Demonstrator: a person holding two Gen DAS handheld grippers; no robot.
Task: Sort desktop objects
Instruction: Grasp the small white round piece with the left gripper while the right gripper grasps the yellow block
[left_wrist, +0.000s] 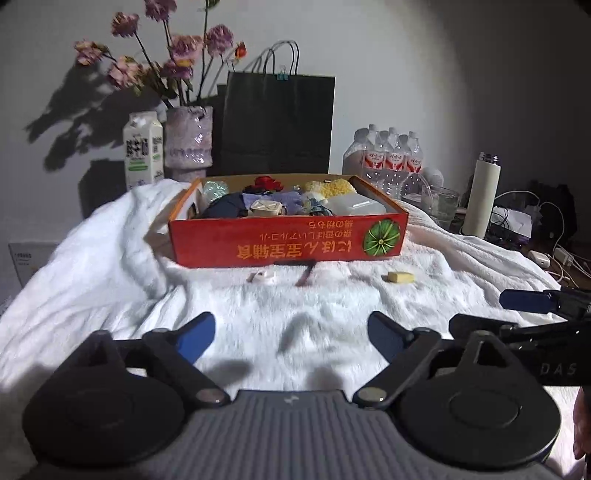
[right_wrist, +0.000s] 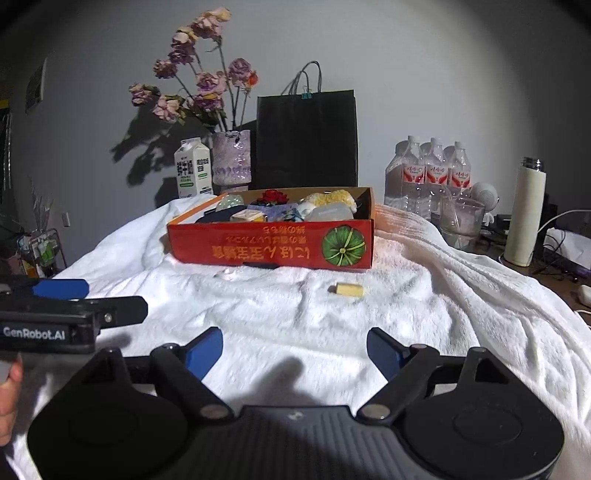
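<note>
A red box (left_wrist: 288, 240) filled with small items is set on a white blanket (left_wrist: 110, 266) that covers the bench. Just in front of the box, a pale ring-shaped piece (left_wrist: 263, 277), a dark stick (left_wrist: 305, 276) and a yellow block (left_wrist: 400, 277) are laid on the blanket, the block well apart to the right. Nearer the cameras, the left gripper (left_wrist: 291, 334) and the right gripper (right_wrist: 295, 349) are held side by side above the blanket, each with its jaws spread wide and nothing between them. Behind the box, a milk carton (right_wrist: 193, 172), a vase (right_wrist: 232, 158), a black bag (right_wrist: 306, 138) and water bottles (right_wrist: 430, 173) are ranged along the wall.
</note>
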